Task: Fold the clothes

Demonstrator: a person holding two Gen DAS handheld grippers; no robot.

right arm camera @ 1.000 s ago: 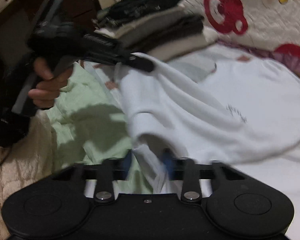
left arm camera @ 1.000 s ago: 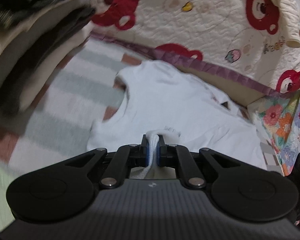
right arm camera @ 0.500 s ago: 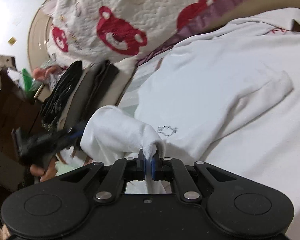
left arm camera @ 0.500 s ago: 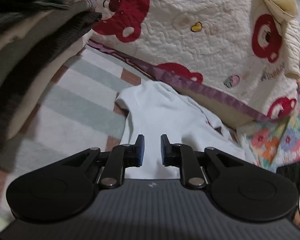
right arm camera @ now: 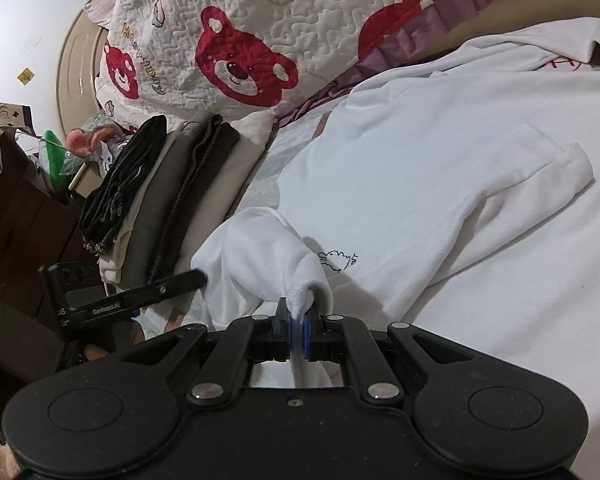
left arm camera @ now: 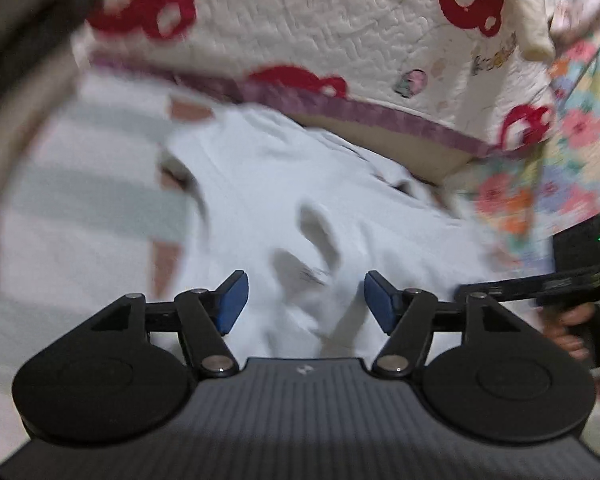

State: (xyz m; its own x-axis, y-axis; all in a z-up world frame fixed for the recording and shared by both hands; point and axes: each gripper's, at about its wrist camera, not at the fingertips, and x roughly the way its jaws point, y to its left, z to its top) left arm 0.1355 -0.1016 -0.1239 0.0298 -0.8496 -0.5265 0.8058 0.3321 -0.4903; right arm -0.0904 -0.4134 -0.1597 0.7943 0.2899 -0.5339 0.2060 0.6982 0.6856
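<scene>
I had the right gripper (right arm camera: 299, 330) clamped on a near corner of the white shirt (right arm camera: 440, 184) spread on the bed; left gripper (left arm camera: 304, 300) hovered over it, jaws apart. Mid-fold, I judged; next, carry that corner across.

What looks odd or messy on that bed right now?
The white shirt isn't lying flat: one end is bunched into a lump and pinched in the right tongs, and one sleeve is folded across the body. The left tongs hang open over it, holding nothing. Nothing looks spilled or damaged.
</scene>
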